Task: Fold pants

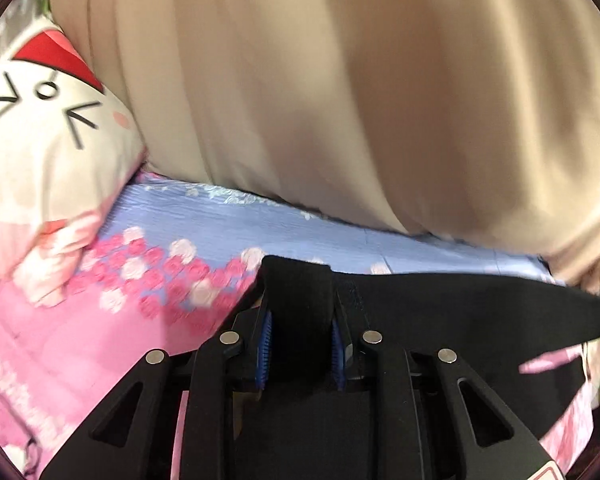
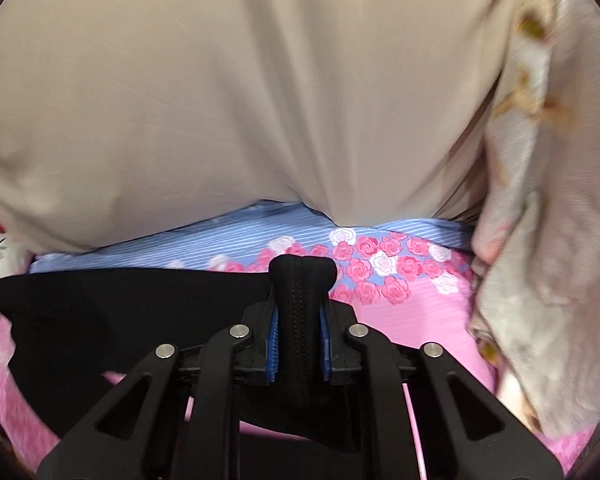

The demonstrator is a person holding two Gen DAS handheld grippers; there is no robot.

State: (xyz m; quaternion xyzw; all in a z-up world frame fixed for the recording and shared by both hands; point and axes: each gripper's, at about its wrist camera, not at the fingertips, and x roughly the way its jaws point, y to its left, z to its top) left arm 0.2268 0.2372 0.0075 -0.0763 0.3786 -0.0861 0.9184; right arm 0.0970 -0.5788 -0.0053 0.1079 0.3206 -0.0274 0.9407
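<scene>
- Black linkage arms fill the bottom of both wrist views, and the left tongs (image 1: 300,344) are seen clamped on a thick bunch of the black pants (image 1: 440,304), blue pads pressed against the cloth on either side.
- Right tongs (image 2: 300,344) are likewise clamped on the pants' edge, where a stitched seam is pinched upright between the pads.
- Between the two grips the black cloth is stretched as one band: it runs off to the right in the left view and off to the left in the right view, so each corner is held by one pair of tongs.
- Below, the flowered bedsheet (image 2: 412,312) is exposed under the band, so the held edge is judged to be raised off the bed, with the rest trailing down towards the cameras.
- A beige cloth (image 1: 340,100) hangs close ahead, a cat-face pillow (image 1: 48,120) lies to the left, and a pale patterned quilt (image 2: 540,220) is bunched on the right.
- For a clean fold, the two grips are best kept level and evenly apart, so the band stays taut without sagging in the middle.
- Both corners should be carried over together, then laid down square on the lower part of the garment before anything is released.
- Blur is noted in both views; the far end of the pants cannot be made out.
</scene>
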